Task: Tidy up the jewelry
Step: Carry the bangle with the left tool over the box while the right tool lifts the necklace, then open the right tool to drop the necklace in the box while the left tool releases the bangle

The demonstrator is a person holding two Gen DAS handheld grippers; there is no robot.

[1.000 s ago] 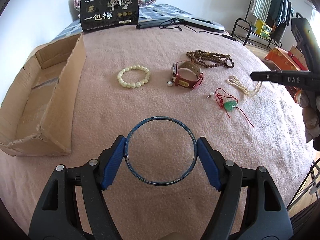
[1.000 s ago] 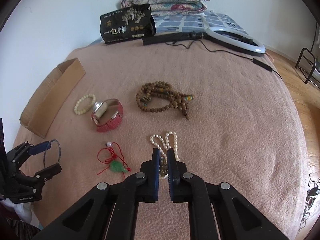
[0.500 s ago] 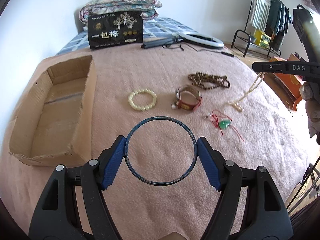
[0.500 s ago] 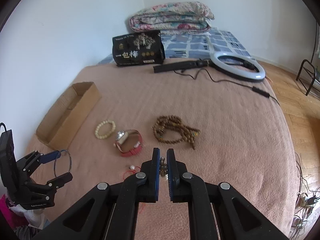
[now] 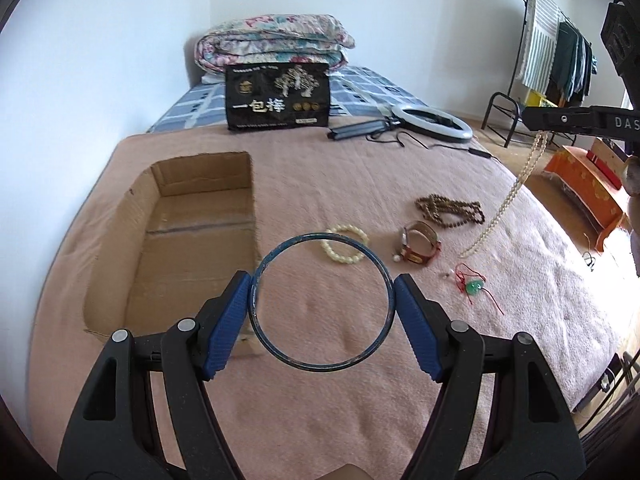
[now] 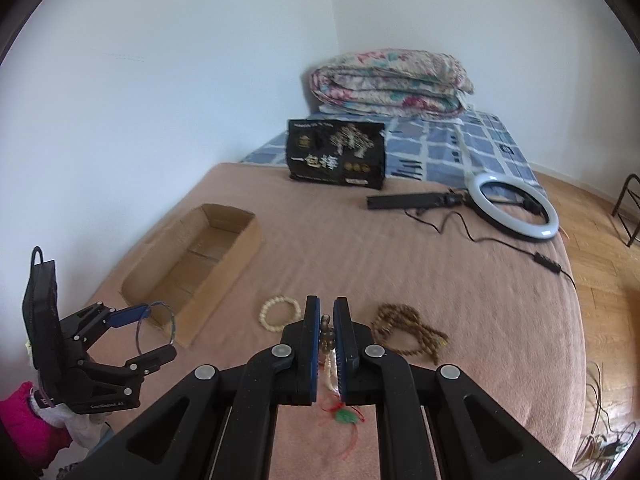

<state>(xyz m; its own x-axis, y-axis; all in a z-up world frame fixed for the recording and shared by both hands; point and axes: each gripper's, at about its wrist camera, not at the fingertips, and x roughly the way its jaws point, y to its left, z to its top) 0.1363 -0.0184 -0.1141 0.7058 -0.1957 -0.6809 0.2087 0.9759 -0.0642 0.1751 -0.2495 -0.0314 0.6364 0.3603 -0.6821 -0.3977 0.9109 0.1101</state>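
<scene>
My left gripper [image 5: 323, 280] is shut on a thin dark blue bangle [image 5: 320, 368], its blue pads pressing both sides of the ring above the pink blanket. My right gripper [image 6: 323, 304] is shut on a pearl necklace [image 6: 329, 364]. In the left wrist view the pearl necklace [image 5: 506, 204] dangles from the right gripper [image 5: 538, 124]. An open cardboard box [image 5: 200, 168] lies at the left. On the blanket lie a pale bead bracelet [image 5: 346, 246], a red-strap watch [image 5: 418, 242], brown prayer beads [image 5: 448, 210] and a green pendant on red cord [image 5: 474, 288].
A black bag with white characters [image 5: 278, 98], a ring light with its cable [image 5: 432, 122] and a folded quilt [image 5: 272, 46] sit at the far end of the bed. Beyond the bed's right edge stand a clothes rack [image 5: 556, 60] and an orange box [image 5: 580, 184].
Both grippers have risen. The pearl necklace came up off the blanket and now hangs from the right gripper. The bangle stays in the left gripper, and the box shows more fully.
</scene>
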